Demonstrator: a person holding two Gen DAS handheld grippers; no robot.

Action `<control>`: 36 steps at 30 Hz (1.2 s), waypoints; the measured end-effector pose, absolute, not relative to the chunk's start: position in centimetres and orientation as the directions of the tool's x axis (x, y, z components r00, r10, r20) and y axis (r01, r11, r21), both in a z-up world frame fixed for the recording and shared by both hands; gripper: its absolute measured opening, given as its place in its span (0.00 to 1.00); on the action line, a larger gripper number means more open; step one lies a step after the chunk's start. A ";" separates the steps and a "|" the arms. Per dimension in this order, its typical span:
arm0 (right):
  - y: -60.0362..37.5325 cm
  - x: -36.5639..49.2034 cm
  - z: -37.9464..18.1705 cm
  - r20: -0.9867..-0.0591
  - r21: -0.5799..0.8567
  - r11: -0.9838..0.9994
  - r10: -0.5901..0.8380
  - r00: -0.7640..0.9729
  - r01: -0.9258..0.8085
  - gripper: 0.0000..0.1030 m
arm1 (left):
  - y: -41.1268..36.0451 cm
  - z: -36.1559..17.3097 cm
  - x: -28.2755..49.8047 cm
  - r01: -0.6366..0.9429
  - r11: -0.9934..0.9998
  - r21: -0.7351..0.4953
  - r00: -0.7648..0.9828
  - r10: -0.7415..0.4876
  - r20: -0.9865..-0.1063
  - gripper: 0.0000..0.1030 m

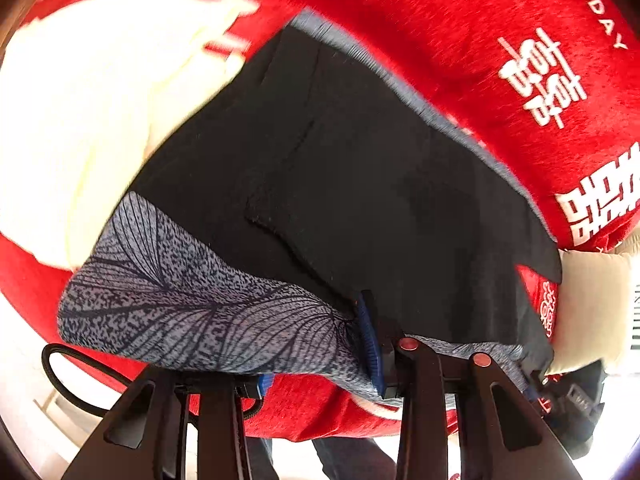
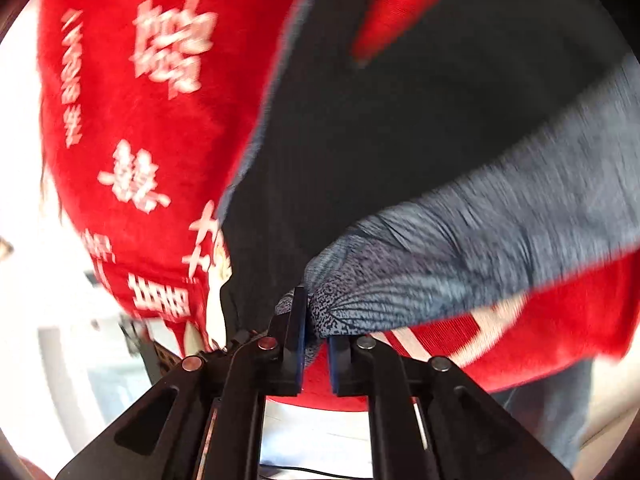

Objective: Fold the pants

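Observation:
Black pants point(image 1: 360, 168) with a grey leaf-patterned band point(image 1: 192, 304) hang lifted over a red blanket point(image 1: 460, 40). My left gripper point(image 1: 316, 364) is shut on a bunched part of that grey band; one blue pad point(image 1: 370, 340) shows and the cloth hides the other. In the right wrist view the same black pants point(image 2: 380, 140) stretch away, blurred. There my right gripper point(image 2: 316, 344) is shut on the end of the grey band point(image 2: 460, 248), pinched between its two blue pads.
The red blanket point(image 2: 132, 120) carries white printed characters and covers the surface under the pants. A white cushion point(image 1: 72, 140) lies on it at the left, and a beige cushion point(image 1: 592, 308) sits at its right edge. A black cable point(image 1: 52, 364) loops beside the left gripper.

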State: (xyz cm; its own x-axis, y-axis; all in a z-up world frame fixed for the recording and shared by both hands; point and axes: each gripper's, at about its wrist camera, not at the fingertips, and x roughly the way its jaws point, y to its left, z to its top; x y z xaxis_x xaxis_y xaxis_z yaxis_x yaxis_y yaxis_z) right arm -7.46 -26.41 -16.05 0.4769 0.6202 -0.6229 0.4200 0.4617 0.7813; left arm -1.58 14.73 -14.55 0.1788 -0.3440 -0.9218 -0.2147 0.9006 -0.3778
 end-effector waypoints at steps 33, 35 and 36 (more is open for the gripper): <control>-28.9 25.6 -21.2 -0.785 0.619 0.768 0.608 0.118 0.163 0.16 | 11.7 -14.2 22.4 -0.270 0.963 -0.019 0.312 0.069 -0.948 0.73; -28.9 25.8 -20.2 -0.779 0.627 0.765 0.617 0.112 0.149 0.36 | 12.3 -12.9 22.2 -0.275 0.961 0.001 0.320 0.092 -0.943 0.73; -28.9 25.7 -19.7 -0.771 0.637 0.757 0.626 0.118 0.142 0.45 | 12.3 -12.5 21.9 -0.268 0.963 0.015 0.316 0.103 -0.943 0.73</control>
